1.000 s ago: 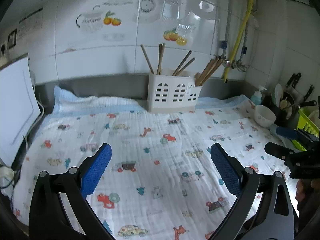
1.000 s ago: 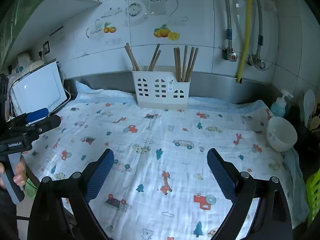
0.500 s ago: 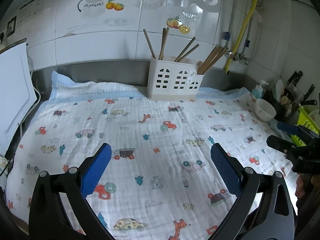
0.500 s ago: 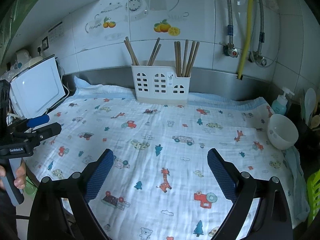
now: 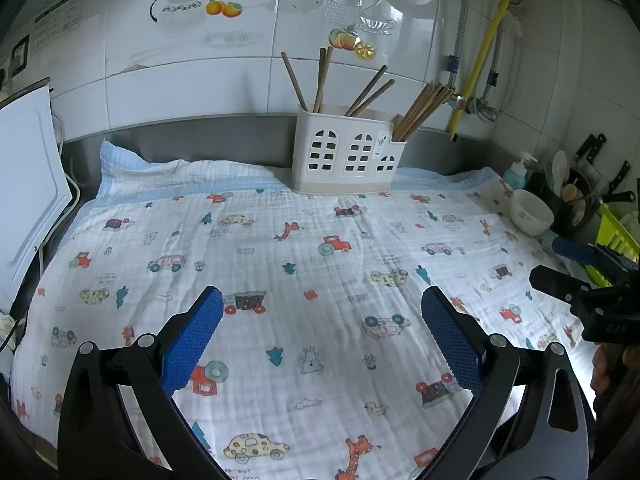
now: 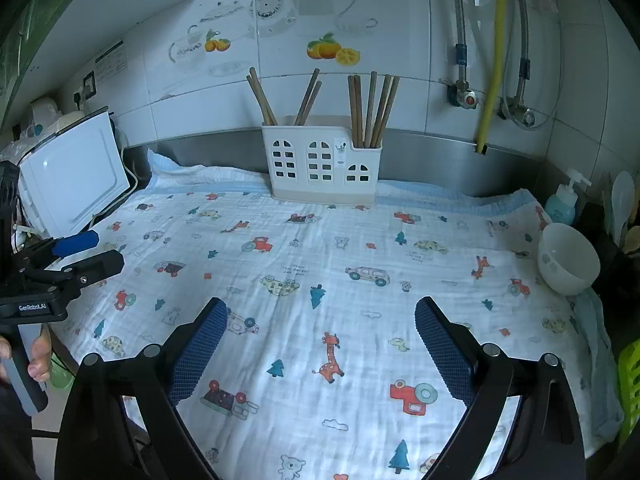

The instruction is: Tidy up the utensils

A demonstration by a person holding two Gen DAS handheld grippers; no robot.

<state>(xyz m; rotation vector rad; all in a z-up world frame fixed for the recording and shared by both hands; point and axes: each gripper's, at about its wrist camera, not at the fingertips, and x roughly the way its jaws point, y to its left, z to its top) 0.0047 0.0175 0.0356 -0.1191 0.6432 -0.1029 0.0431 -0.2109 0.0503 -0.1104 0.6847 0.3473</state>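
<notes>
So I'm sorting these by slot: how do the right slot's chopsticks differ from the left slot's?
The right-slot chopsticks form a packed bunch of several; the left-slot chopsticks are only two or three. The right bunch looks lighter brown, the left darker. Both stand upright in the white holder, tips above its rim.

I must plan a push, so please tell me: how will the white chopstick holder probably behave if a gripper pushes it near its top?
The white chopstick holder looks like thin, perforated plastic, so probably light. It stands tall on soft cloth, so it may tip rather than slide.
</notes>
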